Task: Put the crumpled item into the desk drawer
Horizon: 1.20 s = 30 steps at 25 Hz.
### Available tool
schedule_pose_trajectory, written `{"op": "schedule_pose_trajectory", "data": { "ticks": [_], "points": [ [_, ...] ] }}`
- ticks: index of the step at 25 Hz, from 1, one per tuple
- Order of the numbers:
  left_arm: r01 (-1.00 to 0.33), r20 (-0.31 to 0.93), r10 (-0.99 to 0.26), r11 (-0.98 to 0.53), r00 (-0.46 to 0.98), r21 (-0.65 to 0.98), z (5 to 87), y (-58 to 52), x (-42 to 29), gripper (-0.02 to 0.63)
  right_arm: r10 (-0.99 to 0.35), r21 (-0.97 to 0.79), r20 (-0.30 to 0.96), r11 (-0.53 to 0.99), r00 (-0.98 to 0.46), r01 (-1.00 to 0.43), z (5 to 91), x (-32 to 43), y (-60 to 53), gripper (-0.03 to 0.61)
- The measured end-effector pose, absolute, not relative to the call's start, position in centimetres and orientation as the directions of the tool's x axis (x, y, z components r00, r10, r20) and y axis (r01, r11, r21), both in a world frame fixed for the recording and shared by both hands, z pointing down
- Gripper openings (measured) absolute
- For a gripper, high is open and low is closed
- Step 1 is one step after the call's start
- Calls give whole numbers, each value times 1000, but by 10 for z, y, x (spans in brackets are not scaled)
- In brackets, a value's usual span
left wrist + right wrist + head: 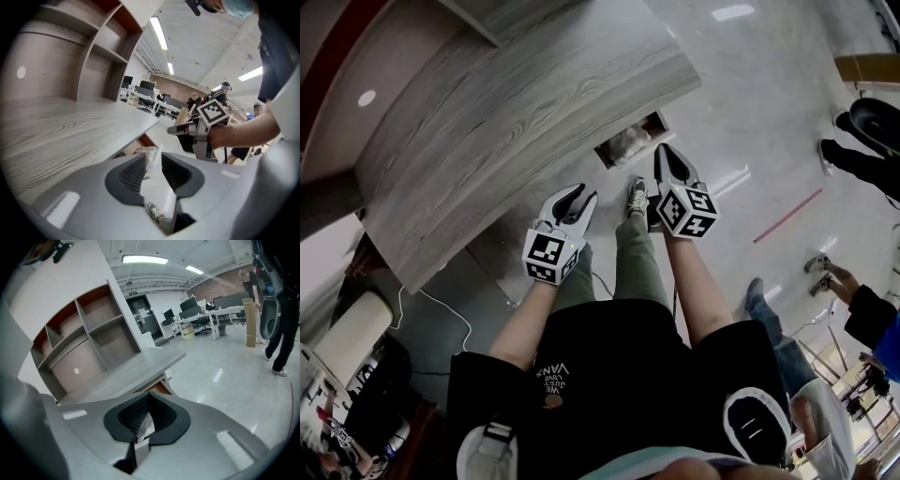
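The crumpled item (628, 142) lies in the open drawer (605, 157) under the counter (534, 103) edge, at the upper centre of the head view. The right claw (663, 150) is just right of the drawer, its tips pressed together. The left claw (583, 196), lower left of the drawer, is a slit apart and holds nothing.

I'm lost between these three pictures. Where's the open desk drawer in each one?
Head view: the drawer is upper centre, under the desktop's edge, just beyond the right gripper.
Left gripper view: the drawer is at centre, under the desktop's corner, just above the jaws.
Right gripper view: the drawer is at centre, just above the jaw tips.
Shared landmark: the grey wood-grain desktop.
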<state>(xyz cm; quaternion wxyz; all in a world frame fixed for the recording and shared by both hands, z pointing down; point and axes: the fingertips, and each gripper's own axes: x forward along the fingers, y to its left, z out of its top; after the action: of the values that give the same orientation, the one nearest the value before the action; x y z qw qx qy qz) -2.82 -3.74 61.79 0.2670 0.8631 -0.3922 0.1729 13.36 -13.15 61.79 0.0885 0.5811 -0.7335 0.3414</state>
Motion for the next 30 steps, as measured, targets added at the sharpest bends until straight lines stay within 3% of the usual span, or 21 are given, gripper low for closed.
{"op": "schedule_pose_trajectory", "data": {
  "ticks": [7,19,30],
  "points": [
    [-743,462,-592,-604,660,288,588,-44,-24,156,-834,-418,464,91,-299,-904,578,135,-113,3],
    [-701,374,-605,-679,703,219,536,-35,-27,64,-894,-443,333,131,-299,-887,512,127,-70,2],
    [-666,315,-601,-727,735,166,491,-17,-35,52,-915,-441,254,177,-312,-880,464,113,-34,2]
  ]
}}
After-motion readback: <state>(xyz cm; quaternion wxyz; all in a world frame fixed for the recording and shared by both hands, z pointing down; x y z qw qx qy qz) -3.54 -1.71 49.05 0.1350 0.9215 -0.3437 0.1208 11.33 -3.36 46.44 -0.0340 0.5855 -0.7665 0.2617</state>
